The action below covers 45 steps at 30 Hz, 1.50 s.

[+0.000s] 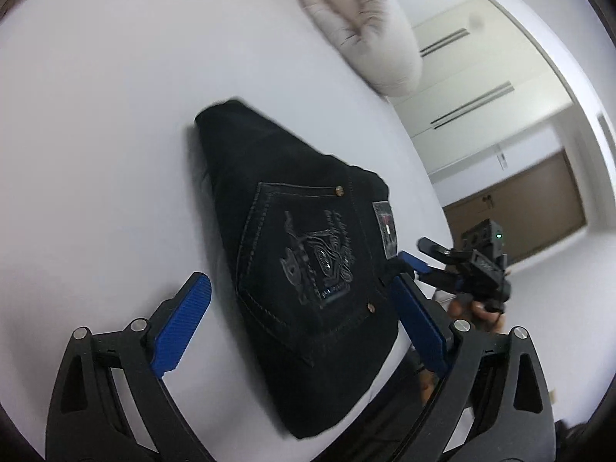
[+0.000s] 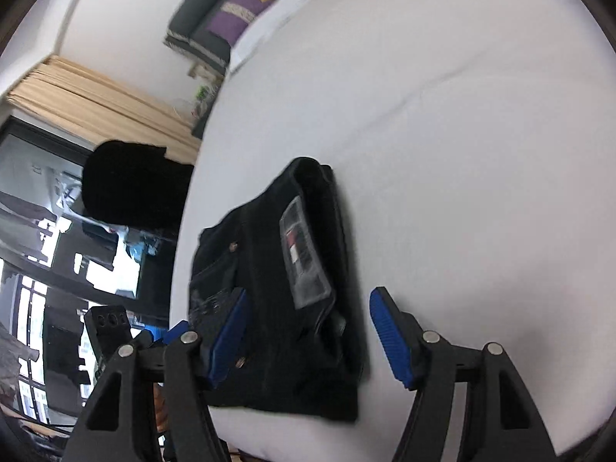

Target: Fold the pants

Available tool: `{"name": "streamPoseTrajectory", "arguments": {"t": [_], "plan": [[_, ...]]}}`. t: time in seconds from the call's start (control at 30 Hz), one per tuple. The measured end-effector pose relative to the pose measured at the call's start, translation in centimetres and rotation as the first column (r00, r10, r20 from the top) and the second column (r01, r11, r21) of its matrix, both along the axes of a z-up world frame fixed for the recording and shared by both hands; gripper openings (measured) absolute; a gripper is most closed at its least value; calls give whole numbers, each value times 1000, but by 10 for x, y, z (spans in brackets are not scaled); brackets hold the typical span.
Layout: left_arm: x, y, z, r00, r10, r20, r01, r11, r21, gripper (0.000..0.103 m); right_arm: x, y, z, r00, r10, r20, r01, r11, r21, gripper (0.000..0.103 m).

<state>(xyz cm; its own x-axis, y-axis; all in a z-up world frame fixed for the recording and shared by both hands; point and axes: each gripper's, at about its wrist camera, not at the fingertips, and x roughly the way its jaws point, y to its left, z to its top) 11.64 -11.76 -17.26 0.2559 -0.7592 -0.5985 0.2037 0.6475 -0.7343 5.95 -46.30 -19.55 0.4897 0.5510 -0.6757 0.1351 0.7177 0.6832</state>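
Left wrist view, scanning left to right: white bed sheet [image 1: 96, 134] fills the 9 o'clock side. At centre lies the pair of black denim pants [image 1: 304, 254], folded into a compact thick bundle, embroidered back pocket and waistband patch facing up. A beige padded pillow [image 1: 365, 34] sits at 12 o'clock, well apart. At 3 o'clock, beyond the sheet's edge, the right gripper [image 1: 417, 254] shows in a person's hand.

Left gripper [image 1: 304, 323]: blue ribbed pads stand wide apart, bundle between them, pads not pressing on it; nothing held.

Right wrist view: dark window at 9 o'clock, same bundle at centre, bare sheet toward 3 o'clock. Right gripper also stands open, gripping nothing, straddling the bundle's near edge.

Judgement: fold looks finished or nearly so. Denim is fairly heavy, soft yet stiff enough to keep its creases; layers may slide over one another. Best hold, if needed: pinch all layers at the thick waistband edge, one gripper at each corner
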Motion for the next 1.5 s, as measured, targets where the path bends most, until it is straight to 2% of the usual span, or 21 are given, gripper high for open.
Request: {"name": "streamPoseTrajectory", "arguments": {"t": [0.03,0.1,0.13,0.27,0.3,0.37,0.5,0.57,0.67,0.8,0.97,1.1,1.2,1.33,1.43,1.5], "plan": [[5,-4,-5,1000,-8,-24,8,1000,4,91,7,-1,-5,1000,7,-22,-7,1000,-9,68],[14,-14,-15,998,-23,-65,24,1000,14,76,19,0,-16,998,31,-58,-31,1000,-4,68],[19,-18,-20,996,-27,-84,29,999,19,74,24,3,-19,997,47,-68,-47,999,-1,68],[27,-32,-35,991,-35,-125,42,998,49,54,39,10,-27,993,85,-86,-85,996,2,68],[29,-34,-38,991,-34,-132,42,998,54,46,41,12,-28,992,88,-90,-88,996,3,65],[31,-34,-40,989,-38,-143,46,997,54,42,44,18,-33,988,102,-113,-102,995,8,39],[31,-36,-38,990,-46,-136,55,997,61,32,39,33,-27,989,90,-114,-99,992,-79,36],[30,-39,-36,991,-50,-120,58,996,66,28,34,40,-15,992,74,-98,-85,990,-114,27],[28,-37,-27,994,-42,-100,48,997,67,21,26,57,8,996,78,-49,-85,985,-152,23],[21,-23,-1,999,-41,-30,43,996,75,19,20,99,42,992,124,7,-119,965,-234,22],[35,16,29,998,-12,66,3,992,128,19,40,130,61,986,162,49,-147,963,-226,21],[71,54,56,988,7,152,-36,980,194,19,81,153,71,982,174,78,-156,968,-198,20],[107,79,67,982,-1,187,-46,968,245,19,120,170,72,979,187,82,-170,969,-182,20],[152,100,56,983,0,183,-53,957,284,19,165,184,59,982,182,58,-172,974,-147,20],[178,115,34,987,21,158,-66,955,290,19,193,188,39,986,165,34,-160,981,-113,19],[198,144,13,992,38,122,-73,952,296,19,208,186,21,988,151,12,-150,984,-92,17]]}}
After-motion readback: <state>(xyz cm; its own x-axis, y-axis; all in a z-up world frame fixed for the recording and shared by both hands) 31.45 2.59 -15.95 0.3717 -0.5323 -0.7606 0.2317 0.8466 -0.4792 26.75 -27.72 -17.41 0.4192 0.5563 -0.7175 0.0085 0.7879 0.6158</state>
